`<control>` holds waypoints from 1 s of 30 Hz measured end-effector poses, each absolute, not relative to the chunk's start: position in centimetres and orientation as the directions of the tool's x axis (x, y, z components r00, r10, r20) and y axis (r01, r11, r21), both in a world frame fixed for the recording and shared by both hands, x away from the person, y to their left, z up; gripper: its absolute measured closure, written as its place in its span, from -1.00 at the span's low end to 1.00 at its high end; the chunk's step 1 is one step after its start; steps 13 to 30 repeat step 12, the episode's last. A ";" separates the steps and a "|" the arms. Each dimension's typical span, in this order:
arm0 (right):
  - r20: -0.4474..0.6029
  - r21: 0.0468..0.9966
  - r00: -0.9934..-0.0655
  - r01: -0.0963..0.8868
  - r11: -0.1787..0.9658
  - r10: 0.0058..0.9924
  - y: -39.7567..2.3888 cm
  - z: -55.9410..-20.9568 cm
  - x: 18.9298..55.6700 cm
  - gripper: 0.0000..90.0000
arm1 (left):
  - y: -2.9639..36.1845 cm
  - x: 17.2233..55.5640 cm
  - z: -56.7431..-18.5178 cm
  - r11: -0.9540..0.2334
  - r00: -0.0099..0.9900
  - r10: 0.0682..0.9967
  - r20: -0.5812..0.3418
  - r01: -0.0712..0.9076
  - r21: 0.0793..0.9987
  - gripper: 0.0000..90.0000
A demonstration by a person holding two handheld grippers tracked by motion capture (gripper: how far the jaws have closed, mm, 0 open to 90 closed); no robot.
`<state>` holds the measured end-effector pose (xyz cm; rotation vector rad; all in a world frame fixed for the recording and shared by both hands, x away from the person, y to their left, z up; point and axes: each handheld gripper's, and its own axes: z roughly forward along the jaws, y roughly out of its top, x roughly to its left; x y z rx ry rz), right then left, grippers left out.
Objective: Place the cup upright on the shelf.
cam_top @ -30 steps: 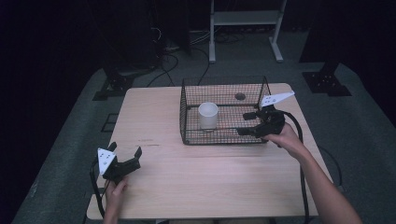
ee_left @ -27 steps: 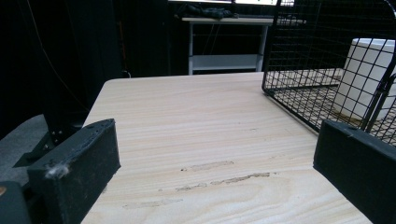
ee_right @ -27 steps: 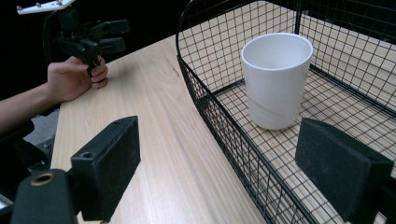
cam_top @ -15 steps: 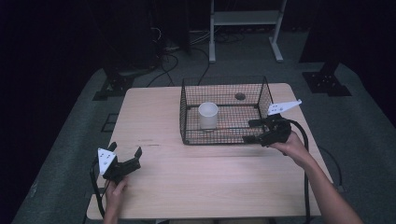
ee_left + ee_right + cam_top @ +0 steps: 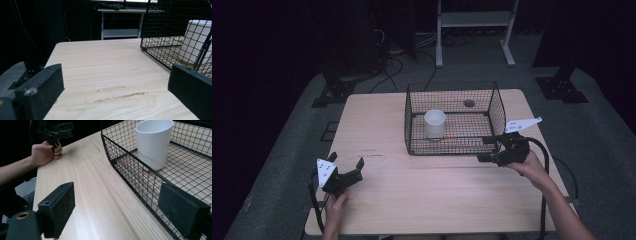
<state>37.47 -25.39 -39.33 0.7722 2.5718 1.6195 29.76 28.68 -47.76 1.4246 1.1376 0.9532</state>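
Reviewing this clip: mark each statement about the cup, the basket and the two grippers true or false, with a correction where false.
1. The white cup stands upright inside the wire basket. True.
2. The right gripper holds the cup. False: its jaws are open and empty; in the right gripper view the basket's front wall runs between them, untouched.
3. The left gripper rests near the table's front left corner, jaws open and empty. True.
4. The basket lies tipped on its side. False: it sits flat on the table, open side up.
5. The cup is empty as far as its inside shows. True.
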 end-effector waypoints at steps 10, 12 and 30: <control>0.194 0.853 -0.874 0.375 0.363 0.446 -25.6 -40.8 35.1 -0.71 | 28.7 29.8 -47.8 -0.018 0.233 0.972 -0.018 0.152 0.988 -1.00; 0.176 0.859 -0.866 0.368 0.356 0.469 -25.7 -41.2 34.2 -0.71 | 28.7 29.8 -47.8 -0.018 0.232 0.972 -0.018 0.152 0.988 -1.00; 0.176 0.859 -0.866 0.368 0.356 0.469 -25.7 -41.2 34.2 -0.71 | 28.7 29.8 -47.8 -0.018 0.232 0.972 -0.018 0.152 0.988 -1.00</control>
